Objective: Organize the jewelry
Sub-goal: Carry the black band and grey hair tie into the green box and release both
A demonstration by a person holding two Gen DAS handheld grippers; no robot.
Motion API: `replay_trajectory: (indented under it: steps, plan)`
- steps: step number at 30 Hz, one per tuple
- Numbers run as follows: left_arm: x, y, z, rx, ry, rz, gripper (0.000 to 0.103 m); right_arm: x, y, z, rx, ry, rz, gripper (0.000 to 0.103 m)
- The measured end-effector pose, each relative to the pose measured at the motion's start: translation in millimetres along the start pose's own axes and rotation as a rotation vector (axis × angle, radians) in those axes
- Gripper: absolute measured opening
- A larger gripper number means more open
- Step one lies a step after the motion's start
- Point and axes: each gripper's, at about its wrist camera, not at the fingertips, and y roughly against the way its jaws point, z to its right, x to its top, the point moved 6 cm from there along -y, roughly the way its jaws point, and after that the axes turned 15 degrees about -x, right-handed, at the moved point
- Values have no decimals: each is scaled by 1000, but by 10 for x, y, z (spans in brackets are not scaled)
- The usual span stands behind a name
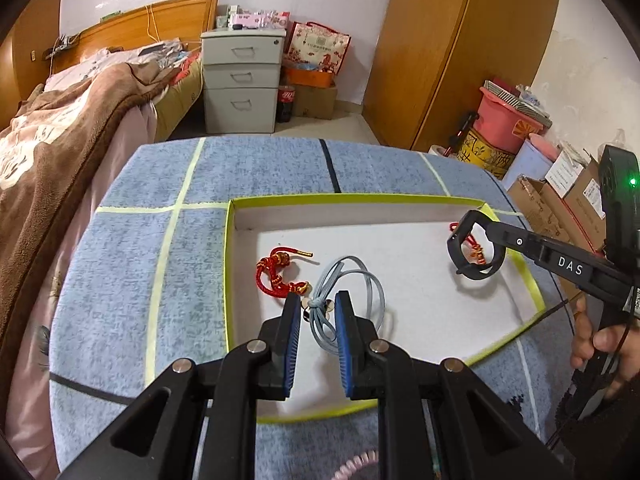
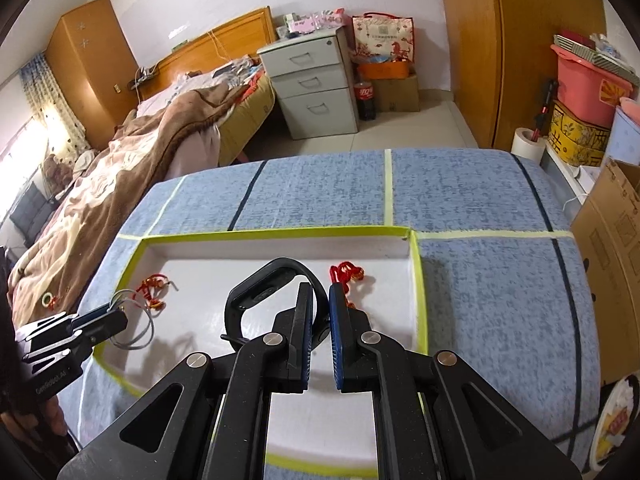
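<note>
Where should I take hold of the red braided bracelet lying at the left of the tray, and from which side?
Grip the red braided bracelet on its plain left curve, from above, gripper fingers straddling the braid. It lies flat on the tray floor, so no side approach works, and that curve is farthest from the grey cord held in the left gripper.

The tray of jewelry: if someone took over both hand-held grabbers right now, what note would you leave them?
Left gripper: shut on the grey cord necklace, over the tray.
Right gripper: shut on the black wristband, near the tray's right end.
Done: two red knotted bracelets lie apart in the tray.
Left: probably set both held pieces down in the tray.
</note>
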Motion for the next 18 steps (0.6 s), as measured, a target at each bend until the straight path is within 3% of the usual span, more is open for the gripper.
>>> replay_trajectory:
  steps: [18]
  plan:
    - [-52, -204, -145, 18, 41, -47, 18, 57, -286, -69, -1, 32, -40, 9]
